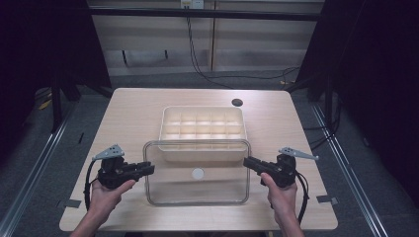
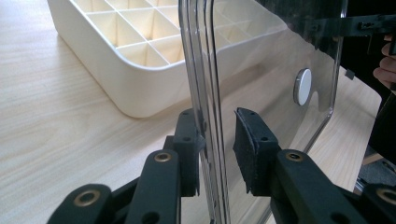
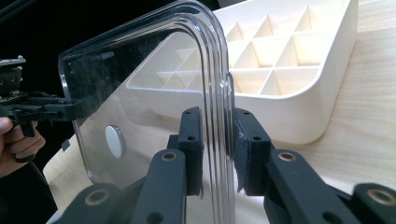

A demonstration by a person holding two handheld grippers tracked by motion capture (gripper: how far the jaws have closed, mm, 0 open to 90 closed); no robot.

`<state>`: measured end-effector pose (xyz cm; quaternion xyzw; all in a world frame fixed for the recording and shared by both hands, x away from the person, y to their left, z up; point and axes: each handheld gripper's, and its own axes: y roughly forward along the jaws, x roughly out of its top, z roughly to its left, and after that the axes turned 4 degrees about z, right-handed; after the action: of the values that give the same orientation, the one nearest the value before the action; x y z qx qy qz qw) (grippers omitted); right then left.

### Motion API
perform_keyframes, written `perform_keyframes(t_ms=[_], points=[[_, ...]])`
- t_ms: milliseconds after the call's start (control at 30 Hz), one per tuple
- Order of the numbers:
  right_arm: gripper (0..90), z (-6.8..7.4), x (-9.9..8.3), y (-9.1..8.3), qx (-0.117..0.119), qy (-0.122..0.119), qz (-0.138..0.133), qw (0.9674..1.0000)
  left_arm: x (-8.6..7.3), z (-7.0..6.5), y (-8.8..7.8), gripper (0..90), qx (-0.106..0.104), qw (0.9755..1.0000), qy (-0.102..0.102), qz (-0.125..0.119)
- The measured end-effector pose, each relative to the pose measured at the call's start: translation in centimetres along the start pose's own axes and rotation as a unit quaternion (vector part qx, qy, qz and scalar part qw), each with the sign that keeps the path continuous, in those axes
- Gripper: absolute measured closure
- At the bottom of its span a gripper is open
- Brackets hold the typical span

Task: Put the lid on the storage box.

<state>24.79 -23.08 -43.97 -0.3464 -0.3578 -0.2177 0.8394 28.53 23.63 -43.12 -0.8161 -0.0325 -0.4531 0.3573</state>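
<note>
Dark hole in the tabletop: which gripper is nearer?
Right. The right gripper is almost straight nearside of the hole; the left gripper sits farther off toward the left.

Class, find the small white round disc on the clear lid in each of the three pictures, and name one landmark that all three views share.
High view: white disc at centre, low in the picture, on the clear lid.
Left gripper view: disc right of centre, upper half, seen through the lid.
Right gripper view: disc left of centre, on the lid.
Shared landmark: the cream compartment tray behind the lid.

Clear lid (image 1: 196, 190) with white disc (image 1: 197, 173), cream divided tray (image 1: 202, 123), pale woodgrain table (image 1: 133, 113)
</note>
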Motion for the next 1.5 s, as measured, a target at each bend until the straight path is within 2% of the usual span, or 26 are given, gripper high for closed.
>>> perform_keyframes(t_ms=[167, 533, 800, 933, 1200, 1500], points=[[74.7, 0.1, 0.7, -0.2, 0.0, -0.005, -0.006, 1.0, 0.5, 0.0, -0.2, 71.3, -0.003, 1.0, 0.0, -0.005], [74.5, -0.1, 2.3, -0.1, 0.006, 0.001, -0.018, 0.9998, 2.1, 0.1, -0.3, 71.4, -0.004, 0.9997, 0.001, -0.022], [74.5, -0.1, 3.7, -0.4, 0.005, -0.005, -0.025, 0.9997, 3.5, 0.1, -0.4, 71.4, -0.001, 0.9996, 0.01, -0.026], [73.6, -0.3, 4.0, -0.3, 0.003, 0.0, -0.021, 0.9998, 4.1, -0.1, -0.3, 71.5, 0.003, 0.9996, 0.015, -0.025], [73.5, -0.3, 5.0, -0.5, 0.002, -0.004, -0.029, 0.9996, 5.1, -0.3, -0.7, 71.5, -0.003, 0.9992, 0.021, -0.034], [73.3, -0.3, 6.2, -0.4, 0.0, -0.009, -0.029, 0.9995, 5.8, 0.2, -0.3, 71.3, 0.003, 0.9993, 0.018, -0.033]])
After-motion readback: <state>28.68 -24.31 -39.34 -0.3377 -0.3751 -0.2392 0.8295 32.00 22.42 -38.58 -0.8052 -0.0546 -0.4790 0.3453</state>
